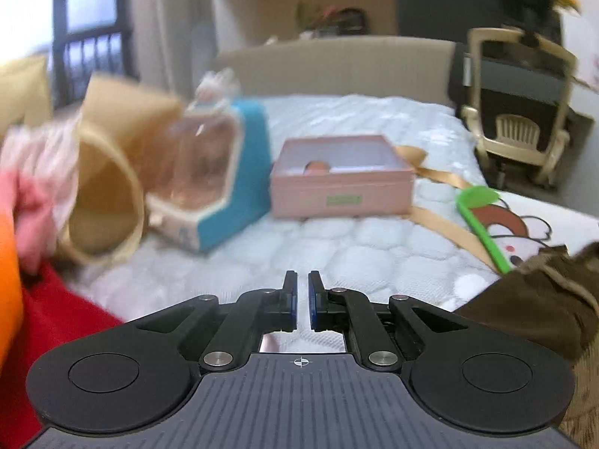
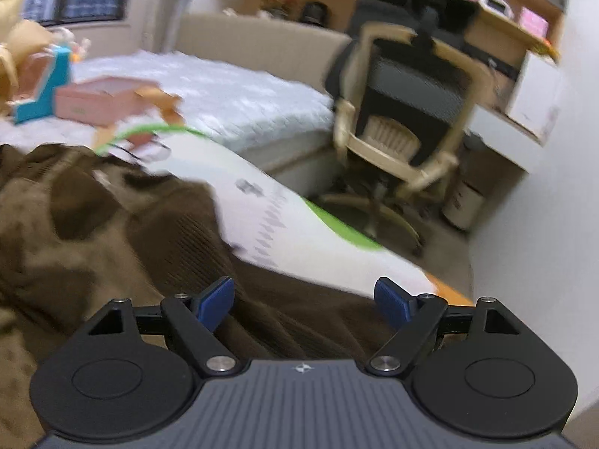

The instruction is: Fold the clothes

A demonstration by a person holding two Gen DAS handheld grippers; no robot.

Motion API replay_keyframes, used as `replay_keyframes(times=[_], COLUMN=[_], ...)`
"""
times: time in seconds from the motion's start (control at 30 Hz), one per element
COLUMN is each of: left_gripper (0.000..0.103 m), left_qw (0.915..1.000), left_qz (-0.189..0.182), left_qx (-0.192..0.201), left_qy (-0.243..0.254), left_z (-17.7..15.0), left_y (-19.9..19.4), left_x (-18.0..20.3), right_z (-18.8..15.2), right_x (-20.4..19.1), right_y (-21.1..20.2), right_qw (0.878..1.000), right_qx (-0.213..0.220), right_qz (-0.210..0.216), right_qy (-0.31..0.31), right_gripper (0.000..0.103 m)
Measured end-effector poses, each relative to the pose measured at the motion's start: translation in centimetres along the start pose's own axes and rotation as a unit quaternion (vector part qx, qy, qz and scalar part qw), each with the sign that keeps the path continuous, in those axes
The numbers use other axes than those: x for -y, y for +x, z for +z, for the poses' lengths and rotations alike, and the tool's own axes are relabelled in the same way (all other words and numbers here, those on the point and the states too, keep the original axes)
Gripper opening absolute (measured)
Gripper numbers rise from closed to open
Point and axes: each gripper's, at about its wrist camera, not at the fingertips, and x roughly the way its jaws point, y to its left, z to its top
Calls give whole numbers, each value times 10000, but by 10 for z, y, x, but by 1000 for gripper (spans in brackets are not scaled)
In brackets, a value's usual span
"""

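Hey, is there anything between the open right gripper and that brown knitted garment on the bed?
Nothing visible. The right gripper hangs open directly over the brown knitted garment, with only air between its blue pads and the fabric. The pink cardboard box and the green plastic strip lie farther back on the bed.

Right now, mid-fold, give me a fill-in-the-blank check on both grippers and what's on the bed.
1. The left gripper is nearly ____ and holds nothing.
2. The right gripper is wide ____ above the brown garment.
3. The pink box on the bed has no ____ on it.

Missing words: shut; open; lid
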Motion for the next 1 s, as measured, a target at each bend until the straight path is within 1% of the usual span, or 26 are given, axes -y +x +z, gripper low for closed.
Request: replay_keyframes(times=[0.03, 0.07, 0.1, 0.13, 0.17, 0.2, 0.23, 0.27, 0.3, 0.33, 0.37, 0.4, 0.43, 0.47, 0.5, 0.57, 0.63, 0.7, 0.73, 0.83, 0.9, 0.97, 1.0], left_gripper=[12, 20, 41, 54, 75, 85, 86, 87, 90, 91, 94, 94, 94, 95, 97, 99, 102, 103, 103, 103, 103, 103, 103], left_qw=[9998, 9990, 9973, 9943, 9899, 9841, 9791, 9760, 9726, 9719, 9715, 9717, 9726, 9736, 9743, 9767, 9801, 9829, 9831, 9823, 9819, 9809, 9798], left_qz=[-112, -388, -679, -1031, -1388, -1742, -1986, -2110, -2223, -2225, -2216, -2187, -2116, -2042, -1980, -1809, -1571, -1397, -1391, -1462, -1502, -1562, -1614], left_qx=[-84, -111, -132, -194, -258, -323, -430, -527, -621, -691, -759, -824, -896, -969, -1007, -1019, -985, -928, -937, -1149, -1150, -1141, -1143], left_qy=[-115, -179, -238, -205, -163, -121, 25, 153, 277, 325, 365, 348, 341, 335, 368, 537, 705, 757, 729, 231, -36, -204, -294], left_z=[-3, -6, -8, -12, -15, -18, -21, -25, -28, -32, -36, -38, -42, -46, -48, -53, -58, -65, -70, -75, -74, -73, -72], left_y=[2, 0, -3, -5, -7, -9, -8, -6, -4, -1, 2, 5, 7, 9, 10, 8, 9, 8, 9, 18, 17, 10, 5], left_x=[-5, -6, -7, -2, 3, 9, 20, 31, 41, 47, 53, 55, 57, 59, 60, 61, 59, 55, 52, 35, 29, 25, 24], right_z=[-5, -11, -16, -22, -27, -33, -37, -42, -47, -51, -48, -45, -36, -28, -19, 8, 18, 29, 34, 49, 31, 6, -4], right_x=[11, 23, 36, 51, 67, 81, 88, 95, 102, 109, 97, 86, 71, 56, 42, 38, 52, 66, 73, 94, 99, 109, 111], right_y=[3, 6, 10, 13, 18, 23, 29, 34, 40, 46, 50, 54, 53, 53, 52, 34, 33, 32, 31, 30, 65, 89, 94], right_qw=[9995, 9980, 9954, 9915, 9856, 9791, 9745, 9684, 9609, 9523, 9594, 9661, 9776, 9867, 9933, 9956, 9921, 9855, 9809, 9628, 9684, 9702, 9692], right_qx=[-96, -191, -260, -324, -382, -420, -421, -422, -422, -421, -426, -430, -397, -364, -324, 202, 471, 739, 872, 1257, 609, -24, -178], right_qz=[-211, -421, -581, -721, -853, -915, -705, -493, -281, -72, -31, 9, -52, -114, -174, -263, -762, -1259, -1506, -2235, -2277, -2117, -1989], right_qy=[216, 433, 711, 1029, 1410, 1767, 2088, 2407, 2722, 3022, 2787, 2545, 2065, 1580, 1098, 876, 873, 868, 864, 849, 818, 1180, 1439], right_gripper=[83, 83, 83, 84, 85, 85, 85, 85, 85, 85, 85, 83, 55, 12, 12, 11, 11, 11, 11, 12, 13, 16, 16])
